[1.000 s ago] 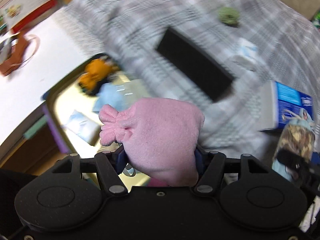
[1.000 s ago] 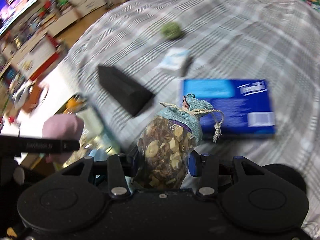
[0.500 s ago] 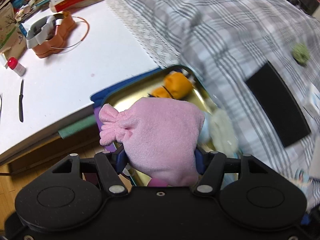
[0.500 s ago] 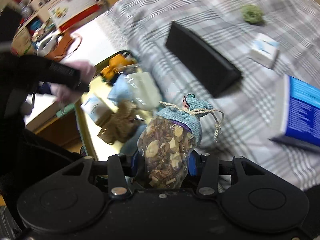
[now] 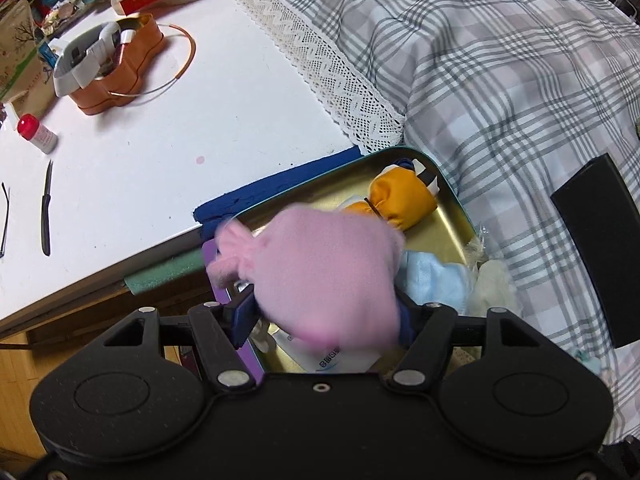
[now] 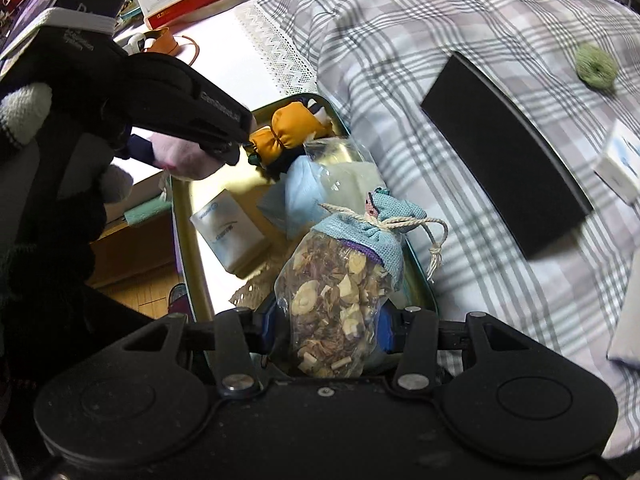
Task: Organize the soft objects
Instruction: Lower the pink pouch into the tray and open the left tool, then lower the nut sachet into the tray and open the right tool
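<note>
2 grippers, 1 pouch each. Left gripper (image 5: 324, 312) has its jaws spread wide w/ a pink pouch (image 5: 320, 272) sitting between them, blurred; can't tell if the pads are gripping it or letting go. It hangs over the tin (image 5: 452, 208) at lower center of the left view. Right gripper (image 6: 326, 334) is clenched on a clear sachet (image 6: 336, 300) of dried slices, capped w/ teal woven cloth and tied w/ string, held above the tin's near end, lower center of the right view.

1 tin: gold inside, teal rim, rounded corners, half on the bed, half off the desk edge. Inside: 1 orange satin pouch (image 5: 400, 200) tied in the middle, 1 pale blue cloth (image 6: 308, 196), 1 white packet (image 6: 228, 232) w/ blue print, 1 clear plastic bag (image 6: 344, 160), a bit of lace (image 6: 256, 280) mostly hidden behind the right gripper.

On the plaid bedspread (image 5: 500, 60), lace-edged: 1 flat black box (image 6: 504, 152), 1 fuzzy green ring (image 6: 596, 66) at upper right, 1 white box (image 6: 618, 168) cut off at right edge.

White desk (image 5: 140, 152), upper left: 1 copper-colored tin (image 5: 116, 72), 1 red-capped bottle (image 5: 36, 134), 1 small knife (image 5: 46, 208). Clutter beyond is too small to read.
</note>
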`<state>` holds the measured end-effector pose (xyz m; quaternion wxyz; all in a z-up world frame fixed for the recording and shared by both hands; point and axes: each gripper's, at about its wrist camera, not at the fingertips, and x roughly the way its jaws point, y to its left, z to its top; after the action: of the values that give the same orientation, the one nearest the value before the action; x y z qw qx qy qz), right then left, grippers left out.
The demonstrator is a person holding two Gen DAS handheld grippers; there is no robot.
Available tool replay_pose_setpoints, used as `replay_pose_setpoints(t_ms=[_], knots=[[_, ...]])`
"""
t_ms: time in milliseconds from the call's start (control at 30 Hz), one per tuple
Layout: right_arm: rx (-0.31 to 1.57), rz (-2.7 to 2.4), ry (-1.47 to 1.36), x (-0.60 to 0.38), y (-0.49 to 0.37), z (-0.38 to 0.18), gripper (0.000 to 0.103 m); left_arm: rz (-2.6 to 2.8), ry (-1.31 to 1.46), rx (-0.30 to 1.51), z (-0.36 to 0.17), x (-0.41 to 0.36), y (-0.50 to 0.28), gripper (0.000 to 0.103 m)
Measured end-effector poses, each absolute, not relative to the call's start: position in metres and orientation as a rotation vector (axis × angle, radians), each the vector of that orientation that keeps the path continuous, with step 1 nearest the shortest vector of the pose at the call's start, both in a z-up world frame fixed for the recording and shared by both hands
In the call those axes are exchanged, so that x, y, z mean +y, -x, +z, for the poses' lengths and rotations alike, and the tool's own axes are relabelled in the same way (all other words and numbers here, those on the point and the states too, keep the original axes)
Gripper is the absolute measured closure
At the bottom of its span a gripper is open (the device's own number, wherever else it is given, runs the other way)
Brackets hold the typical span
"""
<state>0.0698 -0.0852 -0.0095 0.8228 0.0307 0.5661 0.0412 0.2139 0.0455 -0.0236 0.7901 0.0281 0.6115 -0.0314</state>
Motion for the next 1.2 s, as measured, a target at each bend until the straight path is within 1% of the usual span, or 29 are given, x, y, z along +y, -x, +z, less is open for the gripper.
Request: replay_pose_setpoints(t_ms=[100,167,233,367,800,1200], knots=[[1.218,0.088,-0.068,-0.081,-0.080,-0.016,0.056,-0.051,-0.063,1.303,-0.022,0.045,-0.215,0.039],[1.221,0.084,-0.069,-0.078,-0.087,-0.021,0.052,-0.047,-0.062,1.291,-0.020,0.045,-0.216,0.032],[1.213,0.065,-0.048,-0.076,-0.091,-0.024,0.045,-0.043,-0.061,1.284,-0.019,0.045,-0.216,0.031],[1.197,0.041,0.000,-0.072,-0.092,-0.026,0.045,-0.059,-0.045,1.292,-0.020,0.043,-0.214,0.031],[1.200,0.011,-0.001,-0.076,-0.077,-0.019,0.045,-0.076,-0.087,1.255,-0.017,0.033,-0.194,0.030],[1.205,-0.023,0.010,-0.086,-0.064,-0.017,0.045,-0.121,-0.078,1.275,-0.022,0.023,-0.172,0.030]])
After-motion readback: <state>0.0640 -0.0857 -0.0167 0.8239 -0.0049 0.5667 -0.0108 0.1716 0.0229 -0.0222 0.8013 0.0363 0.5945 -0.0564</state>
